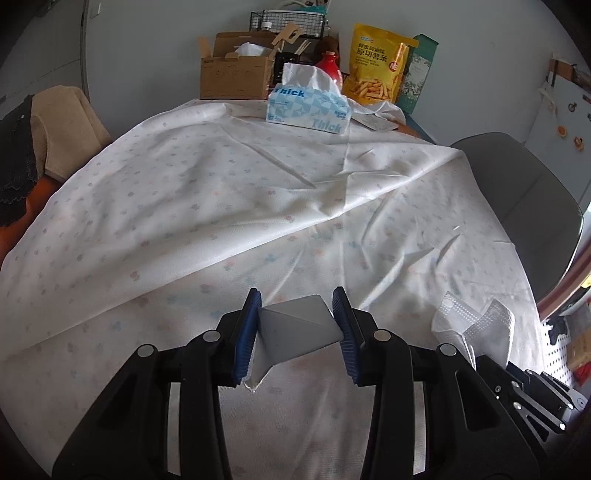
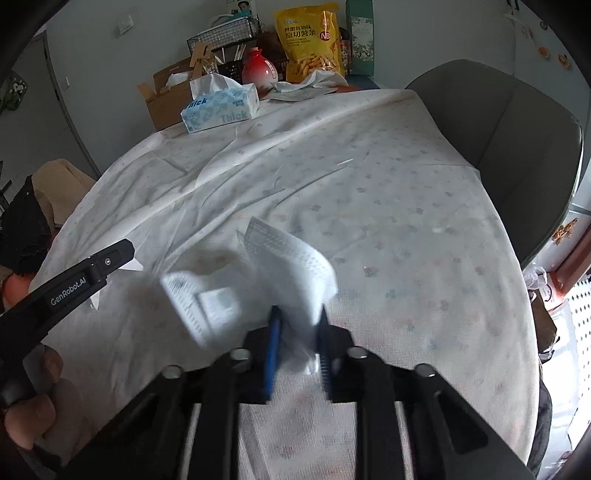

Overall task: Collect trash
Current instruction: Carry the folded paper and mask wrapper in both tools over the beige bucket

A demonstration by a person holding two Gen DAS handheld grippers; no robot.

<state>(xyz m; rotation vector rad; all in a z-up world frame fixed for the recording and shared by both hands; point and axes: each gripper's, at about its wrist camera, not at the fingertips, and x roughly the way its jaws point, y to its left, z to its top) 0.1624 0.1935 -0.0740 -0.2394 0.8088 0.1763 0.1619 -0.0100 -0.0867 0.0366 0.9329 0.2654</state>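
My left gripper (image 1: 297, 308) is shut on a folded piece of grey-white paper (image 1: 299, 330), held just above the white flowered tablecloth (image 1: 221, 206). My right gripper (image 2: 297, 319) is shut on a crumpled white embossed paper towel (image 2: 280, 266) and holds it over the table. The same towel shows at the lower right of the left wrist view (image 1: 476, 325), with the right gripper's black body below it. The left gripper's black body (image 2: 85, 273) shows at the left of the right wrist view, with a bit of the paper past its tip.
At the table's far end stand a blue "Thick" tissue box (image 1: 308, 109), a cardboard box (image 1: 234, 70), a red vase (image 1: 330, 66), a yellow snack bag (image 1: 380, 66) and a wire basket (image 1: 288, 18). A grey chair (image 1: 517, 206) stands right; a beige cushioned seat (image 1: 62, 125) left.
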